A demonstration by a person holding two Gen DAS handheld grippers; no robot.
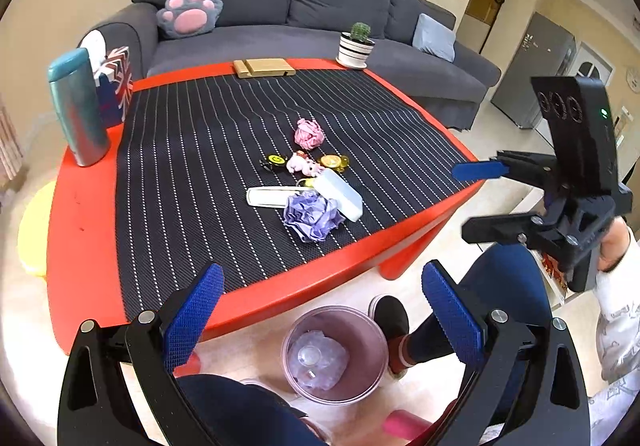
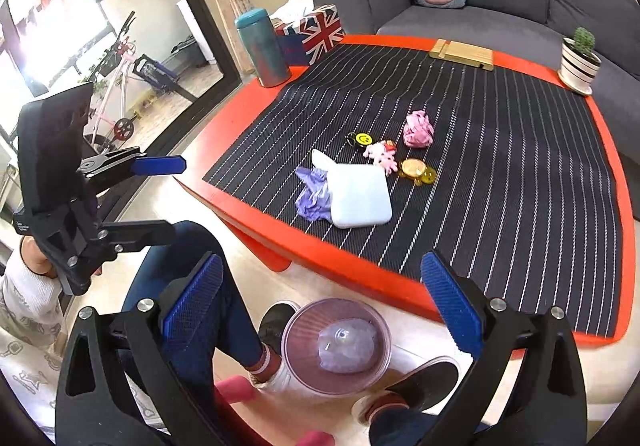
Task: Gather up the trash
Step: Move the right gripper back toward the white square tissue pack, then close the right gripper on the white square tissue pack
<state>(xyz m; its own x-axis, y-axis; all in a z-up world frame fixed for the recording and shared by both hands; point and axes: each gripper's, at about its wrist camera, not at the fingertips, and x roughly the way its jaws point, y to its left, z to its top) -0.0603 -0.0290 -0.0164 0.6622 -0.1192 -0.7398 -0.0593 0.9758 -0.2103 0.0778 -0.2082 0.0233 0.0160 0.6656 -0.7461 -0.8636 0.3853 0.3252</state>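
Note:
A crumpled purple paper ball (image 1: 311, 217) (image 2: 313, 196) lies on the striped mat near the table's front edge, against a white case (image 1: 340, 195) (image 2: 360, 200). A crumpled pink paper ball (image 1: 309, 134) (image 2: 418, 129) lies further back. A pink bin (image 1: 335, 355) (image 2: 337, 344) with a clear liner stands on the floor below the table edge. My left gripper (image 1: 323, 314) is open and empty above the bin; it also shows in the right wrist view (image 2: 162, 198). My right gripper (image 2: 322, 310) is open and empty above the bin; it also shows in the left wrist view (image 1: 470, 202).
Small toys (image 1: 305, 164) and a yellow trinket (image 1: 333, 162) lie between the paper balls. A teal flask (image 1: 78, 108), a flag tissue box (image 2: 316, 30), a wooden stand (image 1: 264, 68) and a potted cactus (image 1: 356, 44) stand along the red table's (image 1: 80, 206) far edges. A grey sofa (image 1: 280, 6) is behind. My legs flank the bin.

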